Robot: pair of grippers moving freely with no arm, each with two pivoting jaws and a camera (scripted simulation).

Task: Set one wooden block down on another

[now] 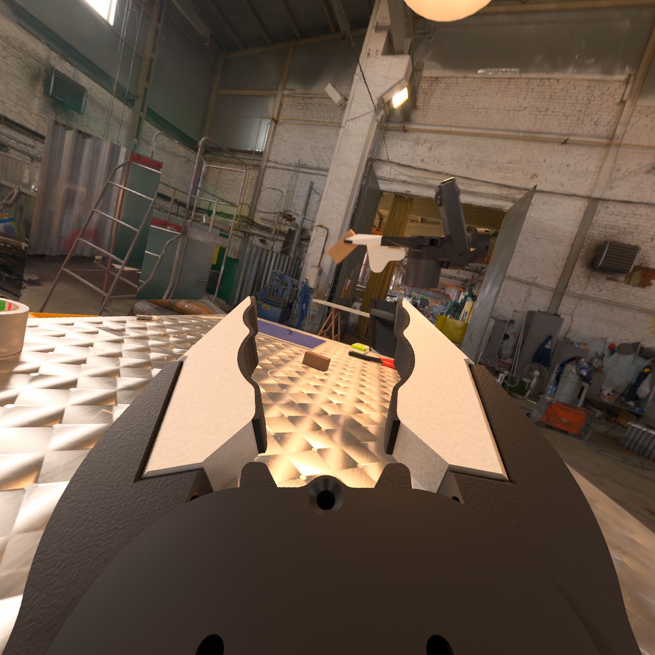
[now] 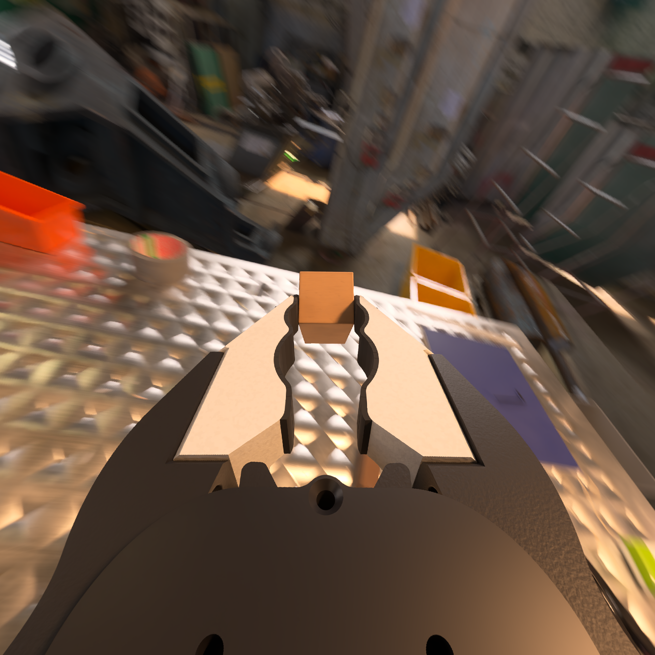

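Note:
A dark wooden block (image 1: 316, 360) lies on the embossed metal table (image 1: 106, 372), far ahead between my left fingers. My left gripper (image 1: 326, 312) is open and empty, low over the table. My right gripper (image 2: 326, 301) is shut on a light wooden block (image 2: 326, 304) at its fingertips, held above the table. In the left wrist view the right gripper (image 1: 349, 241) hangs in the air beyond and above the dark block, with the light block (image 1: 341, 247) at its tips. The right wrist view is motion-blurred.
A tape roll (image 1: 10, 328) (image 2: 159, 255) stands at the table's left. A purple sheet (image 1: 290, 335) (image 2: 496, 386), a green and white item (image 1: 359, 348) and a red-handled tool (image 1: 375, 359) lie near the dark block. Orange bins (image 2: 439, 280) and a red bin (image 2: 32, 219) sit at the far edge.

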